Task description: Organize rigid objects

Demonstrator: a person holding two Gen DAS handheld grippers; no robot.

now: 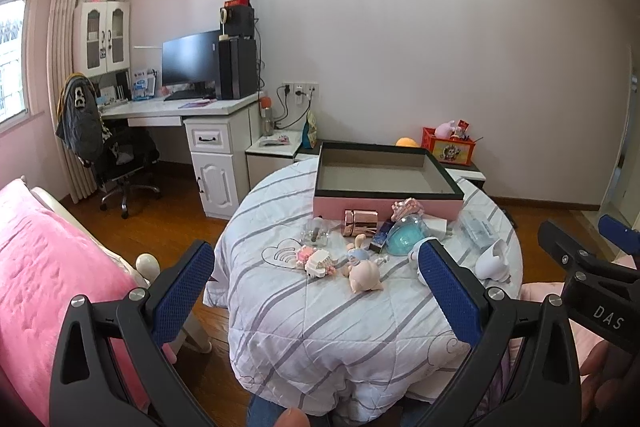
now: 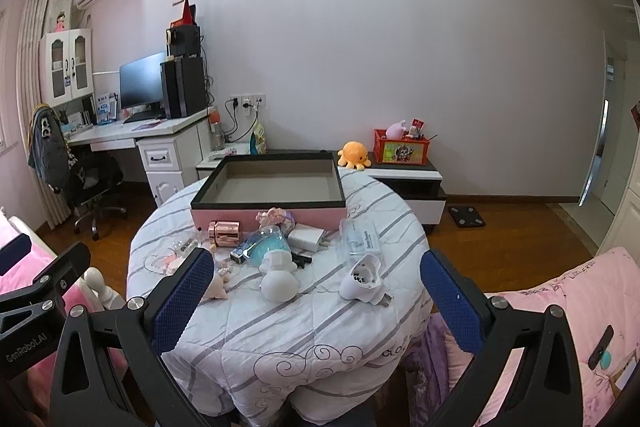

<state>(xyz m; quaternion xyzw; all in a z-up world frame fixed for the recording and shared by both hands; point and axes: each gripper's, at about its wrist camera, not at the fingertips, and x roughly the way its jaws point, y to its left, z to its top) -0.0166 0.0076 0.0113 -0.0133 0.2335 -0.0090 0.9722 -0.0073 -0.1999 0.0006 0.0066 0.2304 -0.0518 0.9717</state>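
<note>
A pink box with a black rim [image 1: 387, 205] [image 2: 240, 217] lies empty at the far side of a round quilt-covered table [image 1: 304, 327] [image 2: 304, 331]. In front of it are scattered small items: a rose-gold cylinder [image 1: 360, 223] [image 2: 224, 233], a teal dome [image 1: 406, 235] [image 2: 269, 247], a brick-built figure [image 1: 318, 259], a pink figurine [image 1: 364, 277], a white figurine [image 2: 279, 281], a white plug-shaped piece [image 1: 495, 261] [image 2: 360, 279], a white charger [image 2: 306, 239] and a clear case [image 2: 358, 239]. My left gripper [image 1: 316, 291] and right gripper [image 2: 316, 295] hover open near the table's front, holding nothing.
A pink bed [image 1: 44, 267] lies at the left and pink bedding [image 2: 560, 327] at the right. A white desk [image 1: 180, 111] with monitor and an office chair [image 1: 120, 163] stand behind. A low cabinet [image 2: 412, 183] carries an orange plush and a red crate. Wooden floor surrounds the table.
</note>
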